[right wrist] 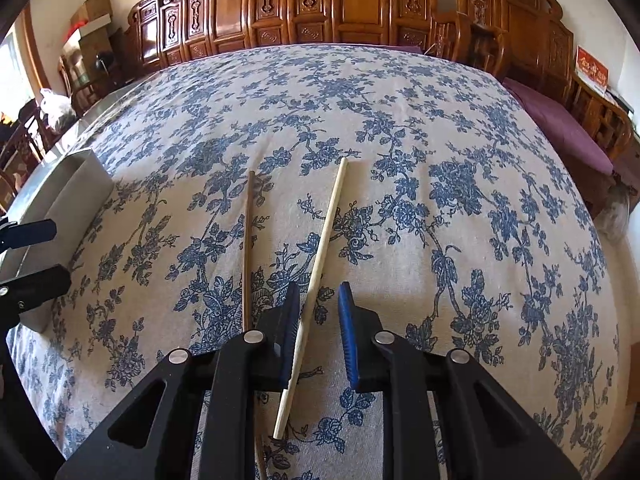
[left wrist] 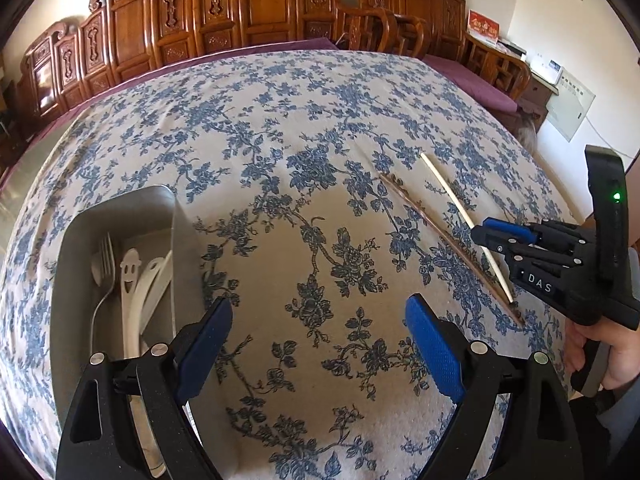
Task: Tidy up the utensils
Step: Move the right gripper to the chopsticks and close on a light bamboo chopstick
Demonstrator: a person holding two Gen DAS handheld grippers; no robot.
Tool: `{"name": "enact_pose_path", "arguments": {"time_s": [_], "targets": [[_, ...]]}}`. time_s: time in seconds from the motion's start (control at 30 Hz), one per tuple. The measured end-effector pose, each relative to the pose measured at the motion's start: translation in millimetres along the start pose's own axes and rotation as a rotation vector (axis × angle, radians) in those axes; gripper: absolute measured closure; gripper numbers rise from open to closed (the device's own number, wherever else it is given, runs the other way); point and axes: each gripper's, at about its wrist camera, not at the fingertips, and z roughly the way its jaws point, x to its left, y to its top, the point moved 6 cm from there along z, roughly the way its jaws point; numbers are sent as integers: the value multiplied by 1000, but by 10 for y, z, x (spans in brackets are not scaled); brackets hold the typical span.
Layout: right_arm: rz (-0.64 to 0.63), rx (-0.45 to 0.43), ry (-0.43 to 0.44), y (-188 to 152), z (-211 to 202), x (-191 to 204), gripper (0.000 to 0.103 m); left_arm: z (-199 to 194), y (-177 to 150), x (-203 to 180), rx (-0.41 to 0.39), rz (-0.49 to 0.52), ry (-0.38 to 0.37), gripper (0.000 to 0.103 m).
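Note:
A pale chopstick (right wrist: 320,264) and a dark brown chopstick (right wrist: 247,248) lie on the blue-flowered tablecloth. My right gripper (right wrist: 319,304) is open, its jaws astride the pale chopstick low over the cloth; it also shows in the left wrist view (left wrist: 486,236) over the pale chopstick (left wrist: 448,192), beside the brown one (left wrist: 448,240). My left gripper (left wrist: 318,320) is open and empty just right of a grey metal tray (left wrist: 120,208) that holds a fork (left wrist: 105,276), a white smiley spatula (left wrist: 129,276) and other white utensils.
The tray (right wrist: 68,188) sits at the table's left edge in the right wrist view, with my left gripper's fingers (right wrist: 36,280) beside it. Carved wooden chairs (right wrist: 320,4) line the far side. A purple cushioned bench (right wrist: 560,124) stands at the right.

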Motion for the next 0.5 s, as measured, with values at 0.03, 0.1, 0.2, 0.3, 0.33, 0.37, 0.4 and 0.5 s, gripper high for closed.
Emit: {"name": "enact_pose_path", "arguments": {"time_s": [0.03,0.1,0.2,0.3,0.33,0.37,0.4,0.5], "targets": [[-2,-1,-1,3,3,3,82,12,4,-11,2,1,2,18],[-15,-1,-15,8,10,6,87,38,17,-38,3,4,7,18],[-46,0,-49,19,23,-16,97,77,38,-77,6,4,12,18],[-16,3,-43,21,15,-128,97,118,62,-129,9,6,13,18],[-2,-3,-44,28,-3,-176,97,133,72,-148,9,7,14,18],[16,-12,-42,37,-29,-224,97,152,83,-171,10,8,14,18],[38,-24,-36,50,-64,-280,97,167,91,-192,11,8,14,18],[115,-61,-27,65,-167,-504,97,262,147,-286,21,6,4,18]]}}
